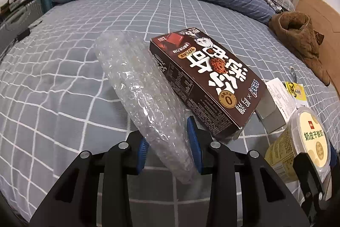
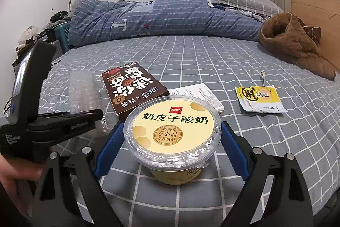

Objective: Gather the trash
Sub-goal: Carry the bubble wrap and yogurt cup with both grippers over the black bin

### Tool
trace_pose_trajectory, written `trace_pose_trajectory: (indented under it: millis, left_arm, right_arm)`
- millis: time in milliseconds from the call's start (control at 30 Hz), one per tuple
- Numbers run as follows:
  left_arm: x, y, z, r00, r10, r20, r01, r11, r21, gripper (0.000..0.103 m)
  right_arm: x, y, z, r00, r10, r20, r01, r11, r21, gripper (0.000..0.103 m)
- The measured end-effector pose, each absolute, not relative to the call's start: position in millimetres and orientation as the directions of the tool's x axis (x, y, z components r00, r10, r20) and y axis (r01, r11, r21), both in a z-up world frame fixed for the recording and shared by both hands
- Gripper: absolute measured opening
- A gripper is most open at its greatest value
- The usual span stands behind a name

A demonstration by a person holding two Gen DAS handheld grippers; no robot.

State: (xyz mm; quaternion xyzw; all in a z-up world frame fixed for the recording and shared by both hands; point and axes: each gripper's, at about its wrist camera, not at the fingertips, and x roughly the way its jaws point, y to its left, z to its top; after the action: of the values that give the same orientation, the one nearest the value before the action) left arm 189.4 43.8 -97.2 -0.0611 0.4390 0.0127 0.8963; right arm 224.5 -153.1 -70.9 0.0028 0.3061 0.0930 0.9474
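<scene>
Bubble wrap (image 1: pixel 144 99), clear and crushable, sits nipped between the left gripper (image 1: pixel 169 147) pads at its near end; jaws narrow, clamped on it. The rest of the roll sticks out forward, resting along the brown snack box (image 1: pixel 204 82) edge. Risk: the film compresses and slides out on lift, or the far end drags the box with it.

Taking the brown snack box as reference:
- Nearer than it, on its right: yogurt cup (image 2: pixel 173 131), lidded, between the right gripper (image 2: pixel 170 142) pads. Jaws wide; the blue pads flank the lid rim, and I can't tell for sure whether they press on it. Risk: a grip on the flexible lid rim alone could slip or pop the lid, and if there's any leftover inside, it spills on the checked bedsheet (image 2: pixel 212 61).
- Touching its right edge, partly under it: white paper leaflet (image 2: pixel 201 95). Thin and flat on soft fabric, so the pads may pinch sheet instead of paper.
- Well to its right: yellow snack wrapper (image 2: pixel 259 99), flat, same pinch problem.
- Far right beyond it: brown jacket (image 2: pixel 293 42). Not trash, I'd judge.
- Far behind it: blue quilt (image 2: pixel 165 18), bunched.

Both grippers work close together, so a collision is possible on lift.
</scene>
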Motion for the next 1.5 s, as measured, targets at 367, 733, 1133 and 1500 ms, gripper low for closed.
trace_pose_trajectory:
  millis: [367, 733, 1133, 1500]
  left_arm:
    - [158, 47, -84, 0.63, -0.032, -0.776, -0.062, 0.994, -0.092, 0.034]
    - [117, 47, -70, 0.658, -0.01, -0.753, -0.062, 0.996, -0.067, 0.034]
    - [74, 36, -60, 0.675, -0.018, -0.738, -0.055, 0.996, -0.074, 0.034]
    - [39, 15, -46, 0.693, -0.045, -0.719, -0.017, 0.997, -0.078, 0.034]
  right_arm:
    - [209, -163, -59, 0.787, 0.174, -0.592, -0.161, 0.984, 0.074, 0.085]
    - [180, -174, -57, 0.779, 0.172, -0.603, -0.159, 0.984, 0.075, 0.085]
    - [155, -187, -48, 0.789, 0.166, -0.591, -0.149, 0.986, 0.077, 0.085]
    - [124, -186, -29, 0.812, 0.17, -0.559, -0.166, 0.984, 0.058, 0.085]
